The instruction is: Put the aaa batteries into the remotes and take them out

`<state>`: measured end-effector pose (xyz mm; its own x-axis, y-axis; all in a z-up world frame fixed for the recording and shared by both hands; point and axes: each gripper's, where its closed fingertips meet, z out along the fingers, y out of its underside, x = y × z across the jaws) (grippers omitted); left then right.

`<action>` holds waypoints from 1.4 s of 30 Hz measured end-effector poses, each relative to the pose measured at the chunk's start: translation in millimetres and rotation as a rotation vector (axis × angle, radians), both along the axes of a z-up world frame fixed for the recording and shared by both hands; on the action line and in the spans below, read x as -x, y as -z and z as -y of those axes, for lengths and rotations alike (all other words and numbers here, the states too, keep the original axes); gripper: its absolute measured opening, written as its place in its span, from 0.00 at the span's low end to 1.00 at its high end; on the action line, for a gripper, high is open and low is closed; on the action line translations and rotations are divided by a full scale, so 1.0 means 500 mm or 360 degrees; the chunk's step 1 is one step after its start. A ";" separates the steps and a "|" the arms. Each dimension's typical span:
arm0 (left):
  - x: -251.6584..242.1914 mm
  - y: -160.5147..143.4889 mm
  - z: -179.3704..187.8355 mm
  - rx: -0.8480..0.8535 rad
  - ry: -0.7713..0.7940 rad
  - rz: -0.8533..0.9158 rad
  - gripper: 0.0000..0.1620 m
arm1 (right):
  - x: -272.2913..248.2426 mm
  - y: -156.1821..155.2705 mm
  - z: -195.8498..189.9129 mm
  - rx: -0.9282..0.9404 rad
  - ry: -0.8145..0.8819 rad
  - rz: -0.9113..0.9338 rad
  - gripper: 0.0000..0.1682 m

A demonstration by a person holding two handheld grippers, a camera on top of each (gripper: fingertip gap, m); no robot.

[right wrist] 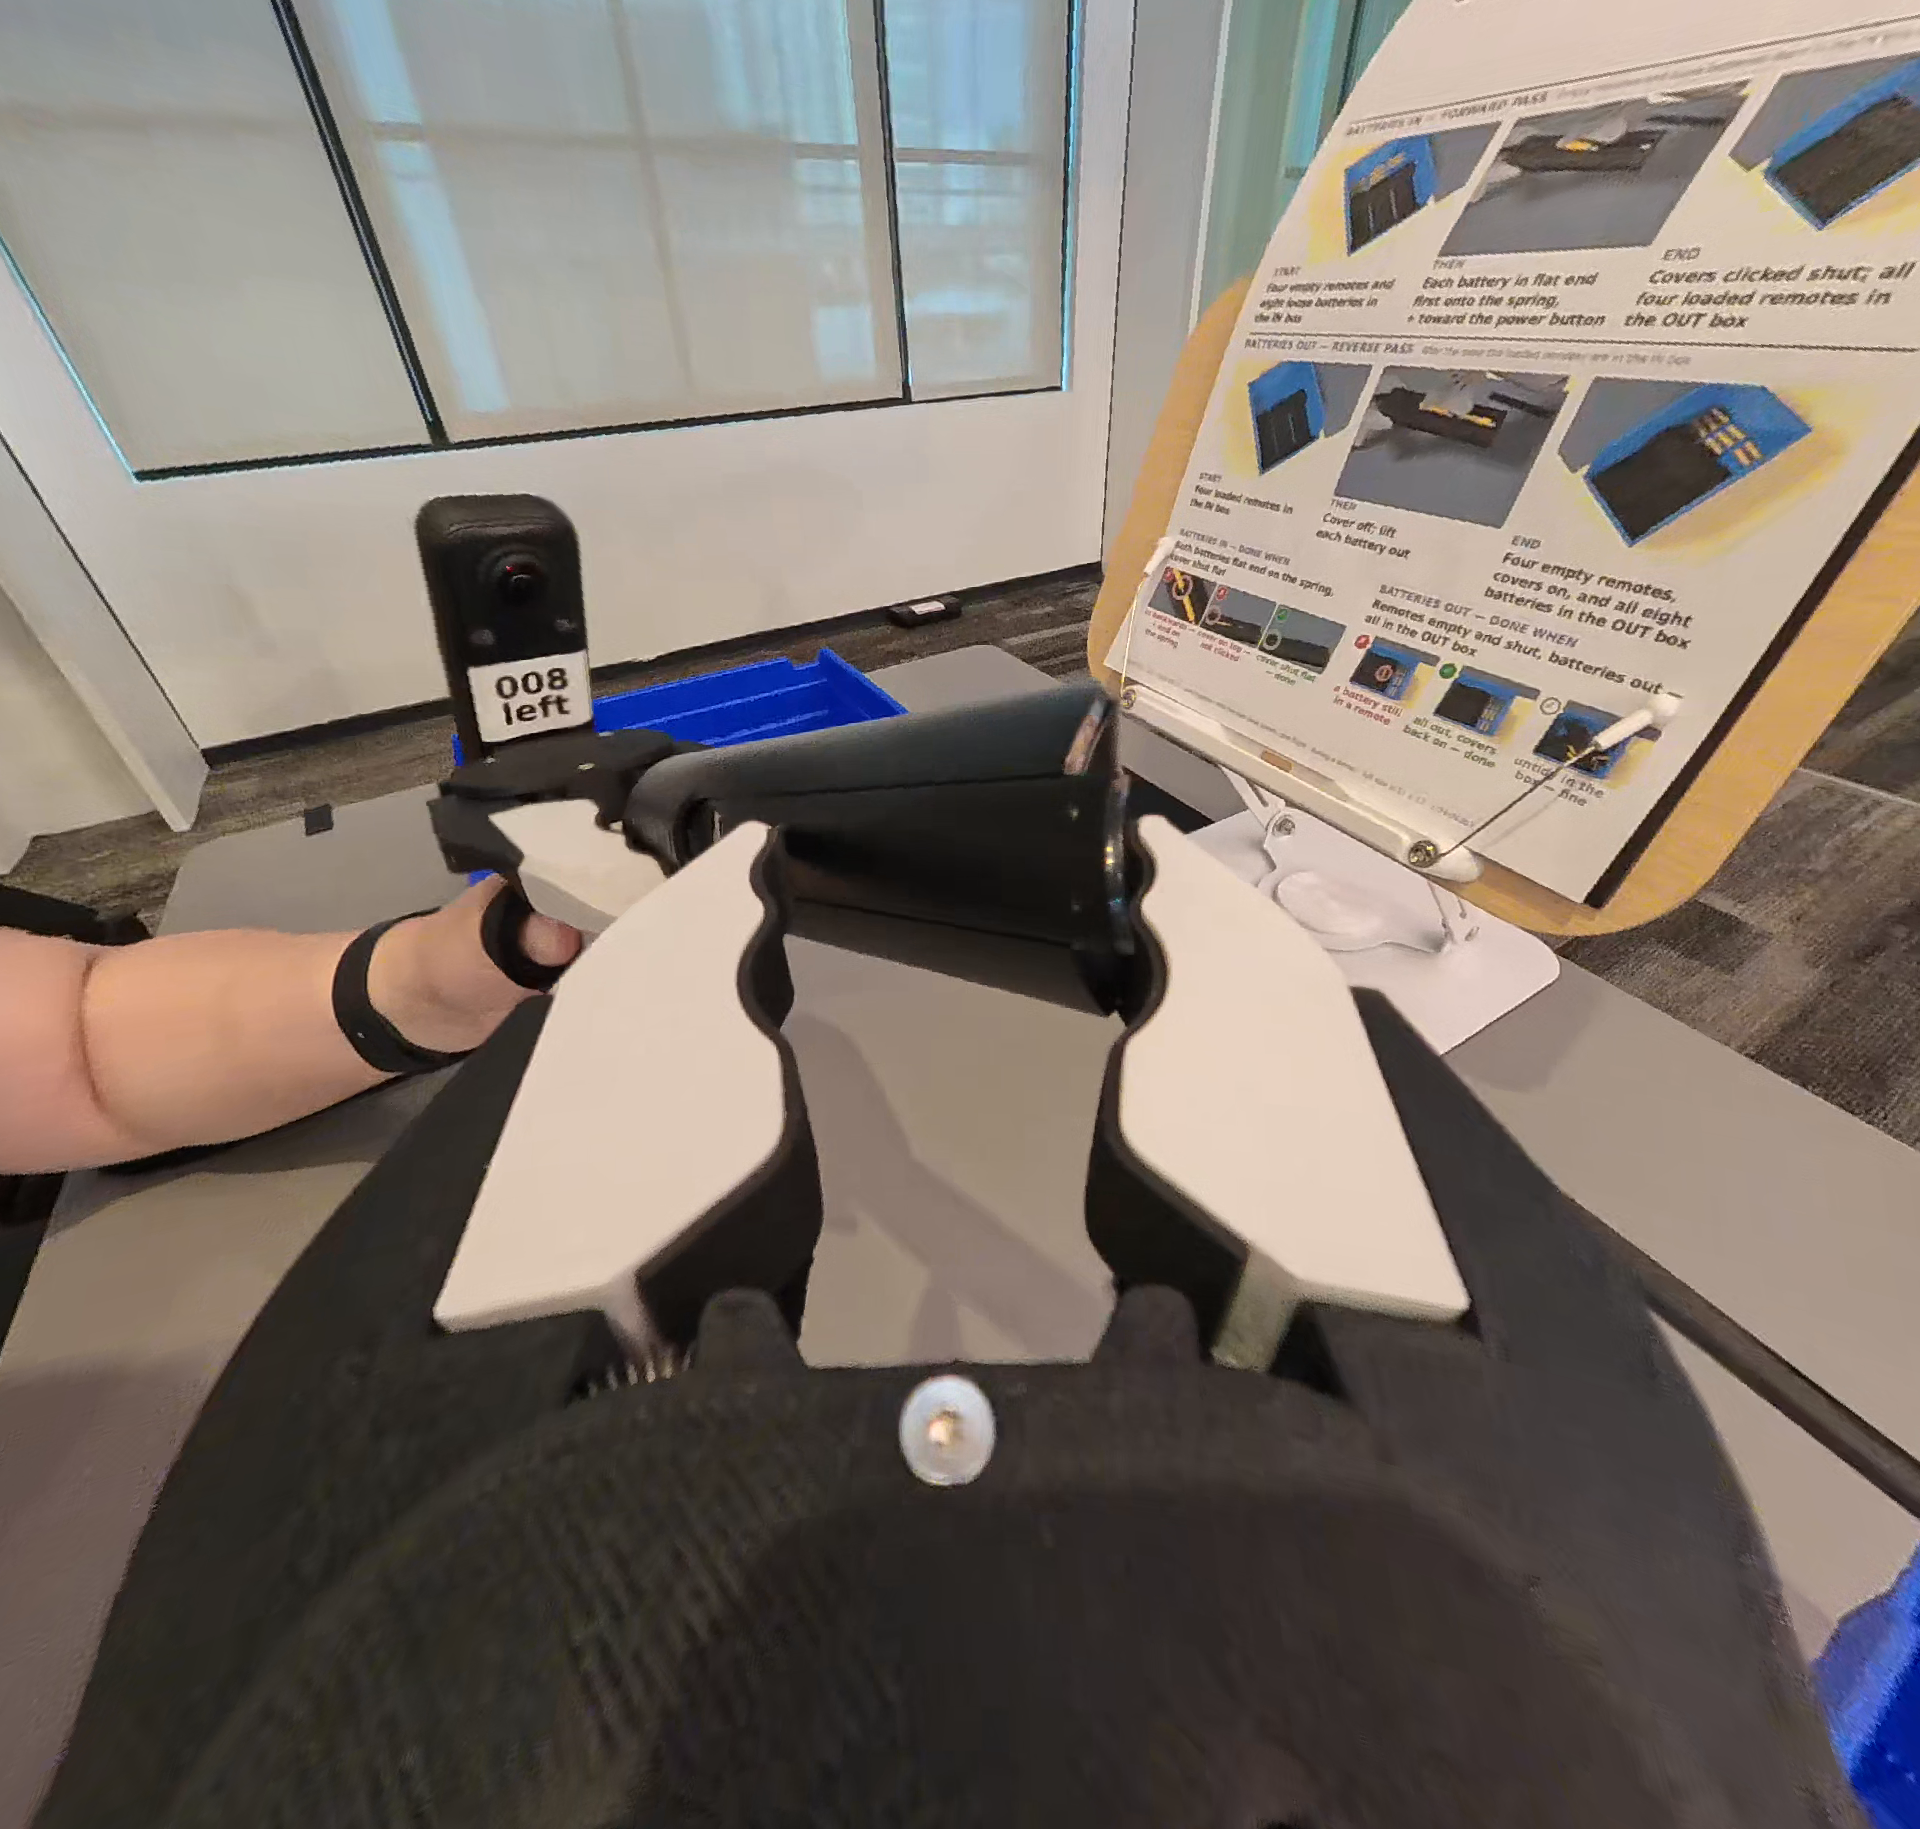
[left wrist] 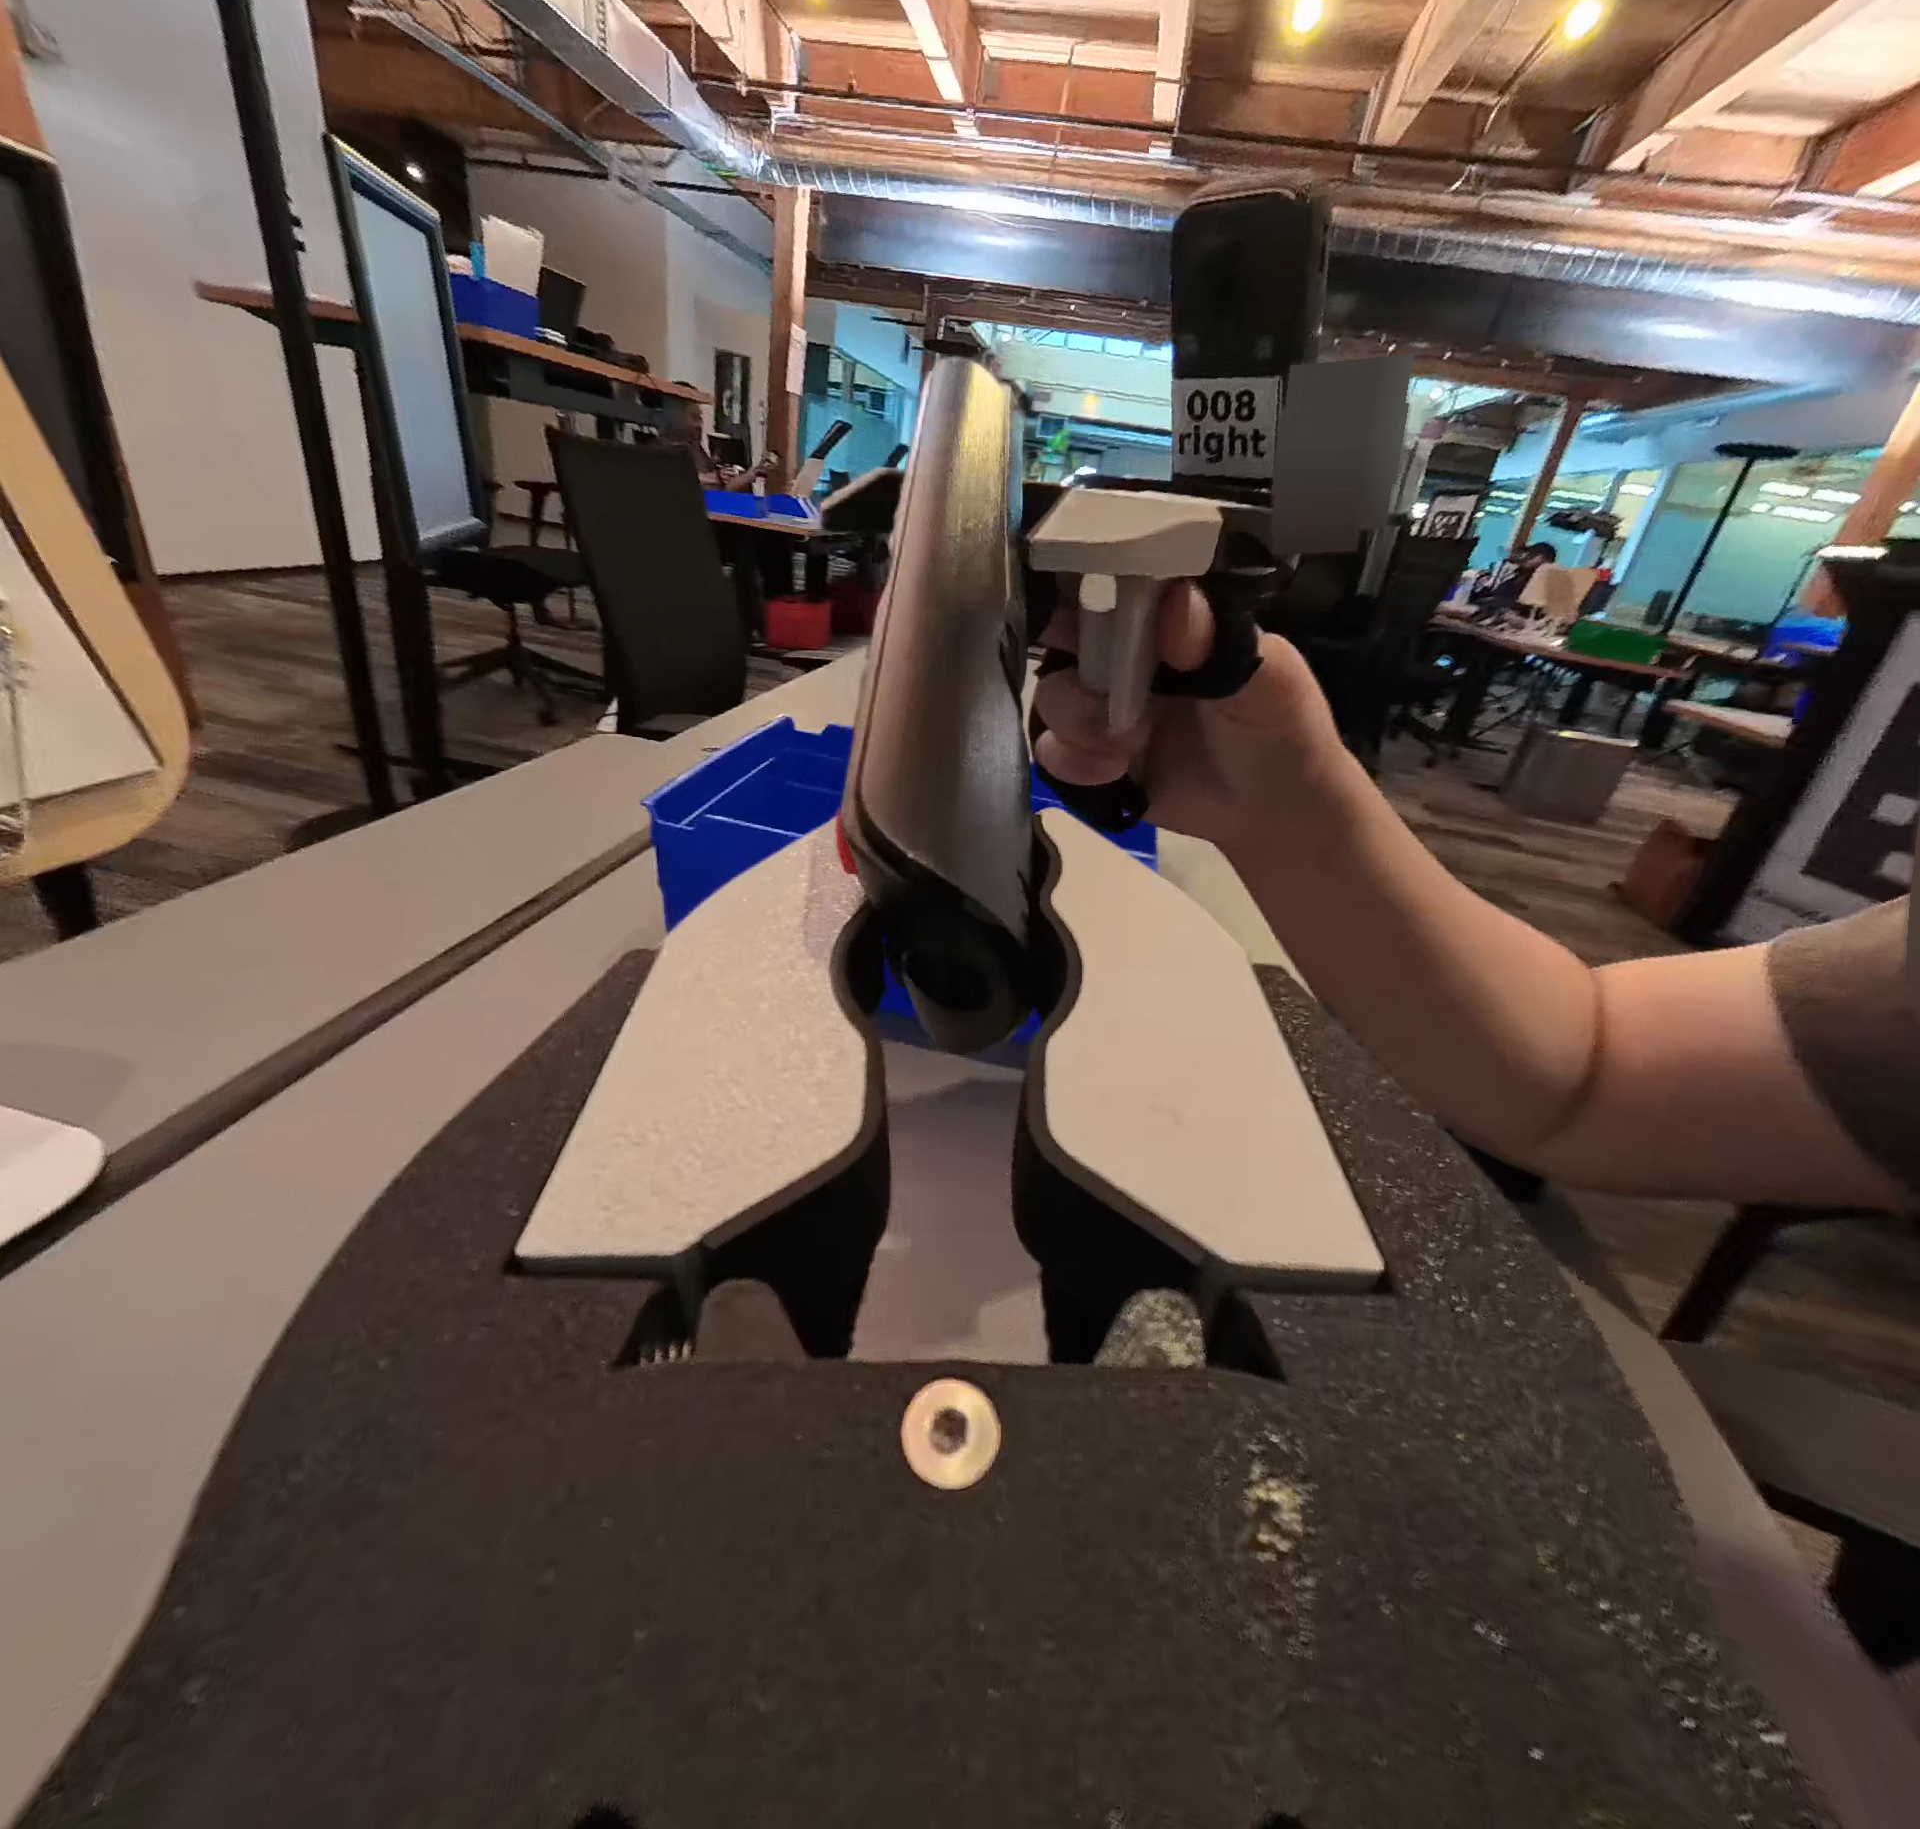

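Left wrist view: my left gripper (left wrist: 951, 932) clamps 1 black remote (left wrist: 940, 657) upright above the blue bin (left wrist: 727, 823); my right gripper (right wrist: 951, 880) pinches its other end.

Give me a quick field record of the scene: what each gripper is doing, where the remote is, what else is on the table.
left gripper: shut on one end of the long black plastic remote, holding it above the table
right gripper: fingers astride the remote's other end; contact unclear
remote pose: lifted, spanning between both grippers
batteries: none visible
blue plastic bin: on the grey table, beyond the remote
instruction board on wooden stand: propped at the table edge, right wrist view
hands: one on each gripper handle
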<state>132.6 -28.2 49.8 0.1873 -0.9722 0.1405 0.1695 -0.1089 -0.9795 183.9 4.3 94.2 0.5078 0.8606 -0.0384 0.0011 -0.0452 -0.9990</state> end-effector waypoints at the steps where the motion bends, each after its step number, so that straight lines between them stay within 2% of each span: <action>1: 0.001 -0.001 0.000 0.0021 0.0014 0.0025 0.14 | 0.001 0.001 0.001 0.0006 -0.0017 -0.0004 0.37; 7: 0.030 -0.023 -0.012 0.0175 0.0099 0.0152 0.14 | -0.021 0.010 -0.005 0.0048 -0.0056 0.0037 0.32; 13: 0.056 -0.015 -0.029 0.0157 0.0047 -0.0065 0.14 | -0.066 -0.012 0.002 0.0070 -0.0119 -0.0028 0.32; 18: 0.045 0.021 -0.015 0.0161 0.0133 -0.0321 0.14 | -0.067 -0.004 0.015 0.0134 -0.0244 -0.0026 0.19; 21: 0.041 0.016 -0.008 0.0191 0.0183 -0.0263 0.14 | -0.062 0.030 0.015 0.0234 -0.0291 0.0097 0.18; 23: 0.044 0.017 -0.012 0.0187 0.0163 -0.0272 0.14 | -0.061 0.029 0.015 0.0193 -0.0294 0.0090 0.12; 29: 0.058 0.016 -0.015 0.0193 0.0170 -0.0314 0.14 | -0.064 0.032 0.021 0.0221 -0.0334 0.0098 0.07; 30: 0.061 0.015 -0.016 0.0197 0.0172 -0.0317 0.14 | -0.064 0.028 0.026 0.0229 -0.0368 0.0072 0.04; 38: 0.100 -0.006 -0.004 0.0232 0.0283 -0.0318 0.14 | -0.062 -0.005 0.061 0.0368 -0.0669 -0.0233 0.02; 42: 0.131 -0.022 -0.016 0.0189 0.0210 -0.0321 0.15 | -0.064 -0.016 0.060 0.0409 -0.0664 -0.0341 0.02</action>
<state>67.1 -20.3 60.6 0.0956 -0.9690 0.2278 -0.0515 -0.2333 -0.9710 216.0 -25.6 102.5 0.0824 0.9370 -0.3396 -0.1316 -0.3276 -0.9356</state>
